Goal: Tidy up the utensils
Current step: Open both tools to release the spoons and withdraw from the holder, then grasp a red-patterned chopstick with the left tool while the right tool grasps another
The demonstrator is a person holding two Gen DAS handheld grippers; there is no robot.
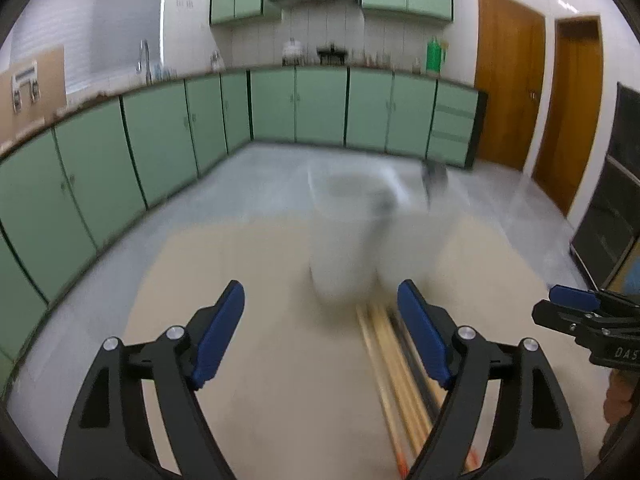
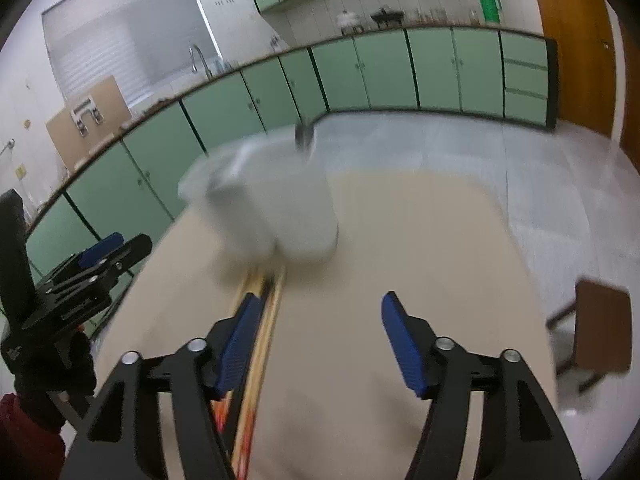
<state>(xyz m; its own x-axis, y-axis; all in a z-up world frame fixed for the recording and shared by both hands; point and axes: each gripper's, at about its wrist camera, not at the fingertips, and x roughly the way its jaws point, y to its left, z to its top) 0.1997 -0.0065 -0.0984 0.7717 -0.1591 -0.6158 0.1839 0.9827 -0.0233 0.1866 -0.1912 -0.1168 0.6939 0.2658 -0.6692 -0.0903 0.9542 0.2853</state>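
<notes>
A bundle of wooden and dark chopsticks (image 1: 396,372) lies on the beige table (image 1: 280,360), running toward me from a blurred white holder (image 1: 352,240) with two cups. A dark utensil handle (image 1: 434,178) sticks out of the holder. My left gripper (image 1: 322,334) is open over bare table, its right finger beside the chopsticks. In the right wrist view the chopsticks (image 2: 260,332) pass under the left finger of my right gripper (image 2: 316,338), which is open and holds nothing. The holder (image 2: 276,208) stands beyond it.
Green cabinets (image 1: 168,132) line the far walls, with wooden doors (image 1: 508,80) at the right. A brown chair (image 2: 600,332) stands off the table's right edge. Each gripper shows at the side of the other's view: the right gripper (image 1: 576,306), the left gripper (image 2: 104,254).
</notes>
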